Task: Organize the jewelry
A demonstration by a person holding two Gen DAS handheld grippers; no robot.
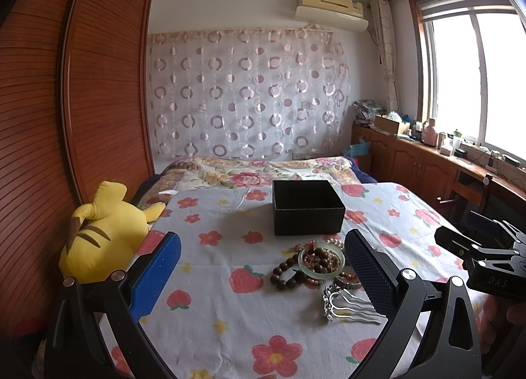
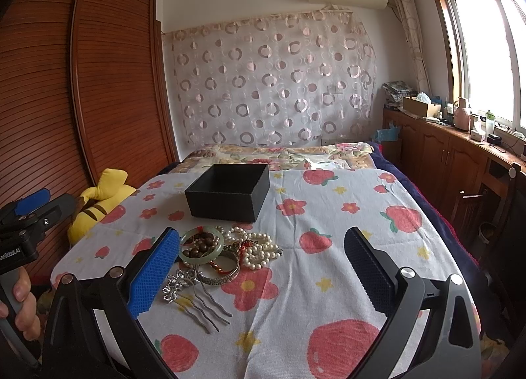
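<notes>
A black open box [image 1: 307, 206] [image 2: 230, 195] stands empty on the flowered bedsheet. In front of it lies a heap of jewelry: a pale green jade bangle [image 1: 320, 259] [image 2: 202, 247], a dark wooden bead bracelet [image 1: 286, 272], a pearl strand [image 2: 259, 249], a silver bangle [image 2: 223, 272] and a silver hair comb [image 1: 348, 305] [image 2: 194, 296]. My left gripper [image 1: 263, 275] is open, the heap just inside its right finger. My right gripper [image 2: 263, 275] is open too, the heap beside its blue left finger [image 2: 154, 270]. Each gripper shows at the edge of the other's view.
A yellow plush toy [image 1: 102, 234] [image 2: 98, 201] lies at the bed's left edge by a wooden wardrobe [image 1: 98, 83]. A folded floral quilt [image 1: 250, 172] lies behind the box. A wooden counter [image 1: 443, 162] with clutter runs under the window on the right. A hand [image 2: 19, 306] holds the left gripper's handle.
</notes>
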